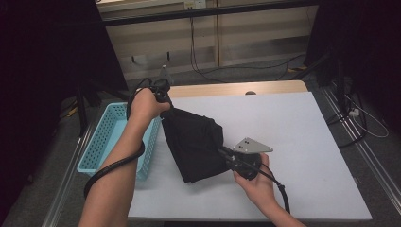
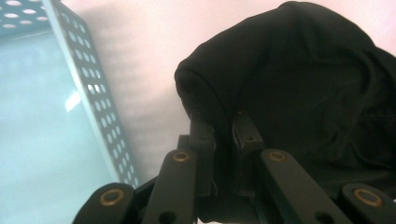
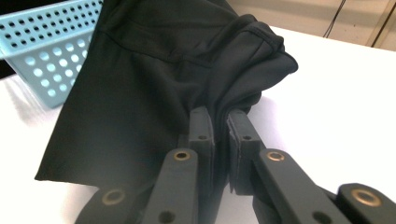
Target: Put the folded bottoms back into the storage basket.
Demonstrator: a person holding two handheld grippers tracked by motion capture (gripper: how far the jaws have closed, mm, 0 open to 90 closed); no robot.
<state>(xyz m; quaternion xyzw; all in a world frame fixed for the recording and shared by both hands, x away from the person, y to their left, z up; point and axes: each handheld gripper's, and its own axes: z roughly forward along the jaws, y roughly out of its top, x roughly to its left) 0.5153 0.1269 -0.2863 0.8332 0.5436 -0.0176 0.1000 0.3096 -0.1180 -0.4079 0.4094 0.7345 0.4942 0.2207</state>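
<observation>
Both clamped: the left hand-held gripper (image 1: 165, 101) pinches the black cloth's (image 1: 196, 142) top corner, the right hand-held gripper (image 1: 226, 153) its lower edge, cloth stretched between them above the desk (image 1: 293, 132).

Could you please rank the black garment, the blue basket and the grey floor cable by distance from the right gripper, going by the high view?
1. Black garment: clamped in the right gripper.
2. Blue basket: off the table's left edge.
3. Grey floor cable: on the floor beyond the table's far end.
</observation>
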